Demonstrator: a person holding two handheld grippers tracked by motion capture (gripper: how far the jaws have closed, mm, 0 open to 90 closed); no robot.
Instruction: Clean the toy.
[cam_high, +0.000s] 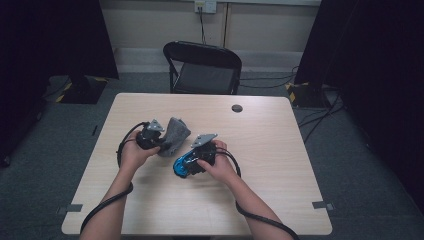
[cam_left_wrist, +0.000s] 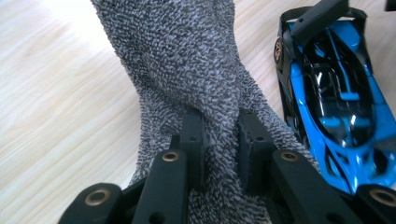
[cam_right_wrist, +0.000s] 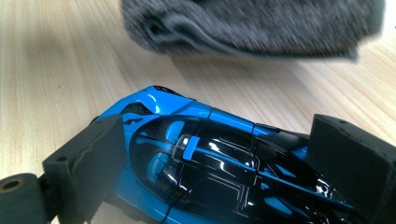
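Note:
A grey terry cloth (cam_left_wrist: 187, 65) is pinched between the jaws of my left gripper (cam_left_wrist: 220, 135), which is shut on a bunched fold of it. In the high view that cloth (cam_high: 173, 134) hangs just right of the left gripper (cam_high: 159, 142), above the table's middle. A blue and black toy car (cam_right_wrist: 205, 158) sits between the two pads of my right gripper (cam_right_wrist: 224, 158), which press its sides. The car (cam_high: 181, 165) lies on the table beside the right gripper (cam_high: 192, 161). In the left gripper view the car (cam_left_wrist: 336, 93) is close on the right of the cloth.
The light wooden table (cam_high: 270, 150) has a small dark round disc (cam_high: 237, 108) near its far edge. A black folding chair (cam_high: 202, 67) stands behind the table. Dark curtains flank the room and cables trail over the floor at the right.

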